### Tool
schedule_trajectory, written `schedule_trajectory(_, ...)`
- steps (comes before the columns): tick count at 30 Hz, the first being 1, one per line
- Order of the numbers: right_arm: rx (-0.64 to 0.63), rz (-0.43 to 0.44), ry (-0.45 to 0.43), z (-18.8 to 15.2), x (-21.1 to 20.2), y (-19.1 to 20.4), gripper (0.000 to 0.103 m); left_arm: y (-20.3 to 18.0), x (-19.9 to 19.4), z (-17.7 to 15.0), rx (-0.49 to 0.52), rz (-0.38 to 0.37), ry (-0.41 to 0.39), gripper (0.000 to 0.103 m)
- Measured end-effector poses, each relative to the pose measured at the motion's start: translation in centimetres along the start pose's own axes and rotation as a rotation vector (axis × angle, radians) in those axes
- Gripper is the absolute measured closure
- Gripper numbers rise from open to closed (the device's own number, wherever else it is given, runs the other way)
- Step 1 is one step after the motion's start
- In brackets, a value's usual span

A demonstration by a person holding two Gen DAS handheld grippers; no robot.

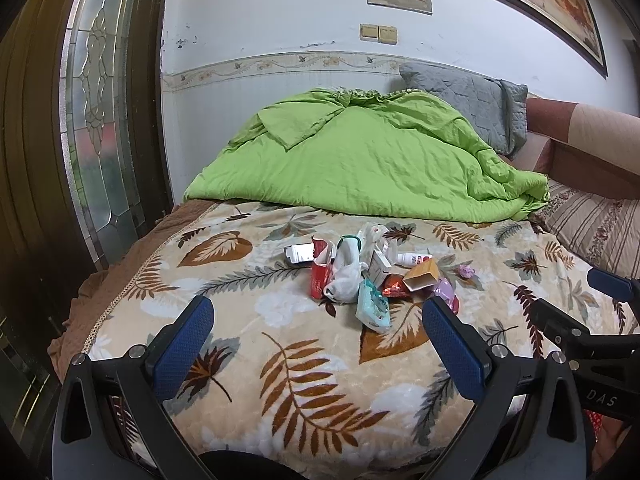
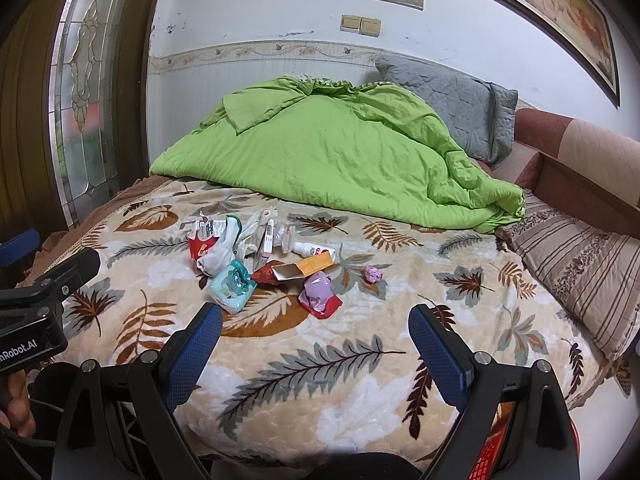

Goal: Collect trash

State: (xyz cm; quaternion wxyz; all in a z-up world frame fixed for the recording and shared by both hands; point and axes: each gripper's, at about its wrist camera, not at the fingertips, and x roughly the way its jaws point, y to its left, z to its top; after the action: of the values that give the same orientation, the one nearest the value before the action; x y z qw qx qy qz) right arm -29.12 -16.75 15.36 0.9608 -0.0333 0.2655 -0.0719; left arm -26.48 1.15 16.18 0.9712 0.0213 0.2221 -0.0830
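Note:
A pile of trash lies on the leaf-patterned blanket [image 1: 312, 380]: a red carton [image 1: 320, 276], a white sock-like cloth [image 1: 346, 276], a light blue tissue pack [image 1: 374, 306], an orange box [image 1: 420, 276], a small white bottle [image 1: 414, 259] and a pink wad [image 1: 465, 271]. The right wrist view shows the same pile, with the tissue pack [image 2: 234, 286], a purple-and-red wrapper [image 2: 320, 294] and the pink wad [image 2: 374, 275]. My left gripper [image 1: 318, 334] is open and empty, short of the pile. My right gripper [image 2: 316, 340] is open and empty, just before the wrapper.
A crumpled green duvet [image 1: 360, 160] covers the far half of the bed, with a grey pillow [image 1: 472, 100] behind it. A striped pillow [image 2: 580, 264] lies at the right. A dark door with leaded glass [image 1: 96, 120] stands at the left. Something red [image 2: 490, 456] shows below the right gripper.

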Motion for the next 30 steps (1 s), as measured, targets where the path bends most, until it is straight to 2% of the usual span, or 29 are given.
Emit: schedule_trajectory(30,0.018,0.028,0.071,-0.7,2.5,0.2,0.009,1.0,2.5,-1.4,-0.025,-0.009,0.066,0.0)
